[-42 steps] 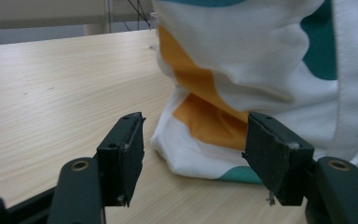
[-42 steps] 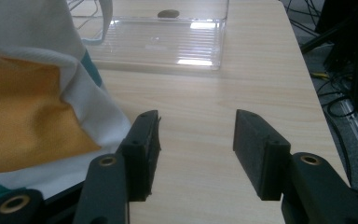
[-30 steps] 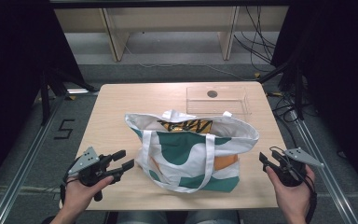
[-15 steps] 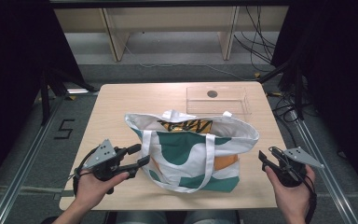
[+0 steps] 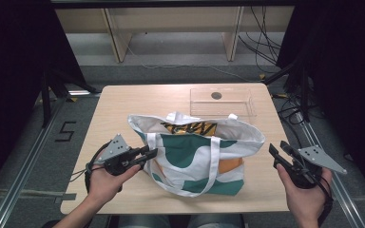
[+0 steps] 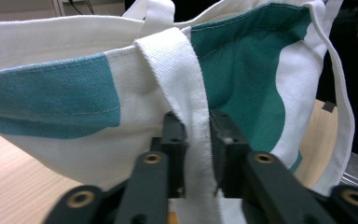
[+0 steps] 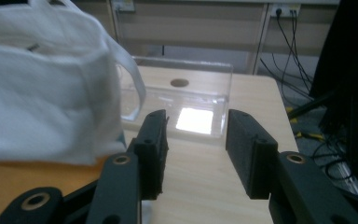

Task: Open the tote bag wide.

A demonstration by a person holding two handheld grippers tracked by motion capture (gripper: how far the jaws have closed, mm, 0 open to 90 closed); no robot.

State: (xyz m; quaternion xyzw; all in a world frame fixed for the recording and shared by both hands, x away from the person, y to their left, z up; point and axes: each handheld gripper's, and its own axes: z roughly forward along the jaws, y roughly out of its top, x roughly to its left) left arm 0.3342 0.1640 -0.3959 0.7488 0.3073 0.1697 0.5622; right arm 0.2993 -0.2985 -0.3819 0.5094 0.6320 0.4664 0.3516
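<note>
Pinching the bag strap [image 6: 191, 107], left tool [image 6: 196, 140] hides its lower run.

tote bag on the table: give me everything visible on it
The tote bag looks like woven canvas, white with wavy teal patches and an orange area low on its front. It stands slumped near the table's front edge, mouth open, with a yellow-and-black item inside. White webbing handles hang down its front. The left gripper has just been closing and its fingers clamp the handle strap at the bag's left side. The right gripper is open, off to the right, apart from it.
</note>
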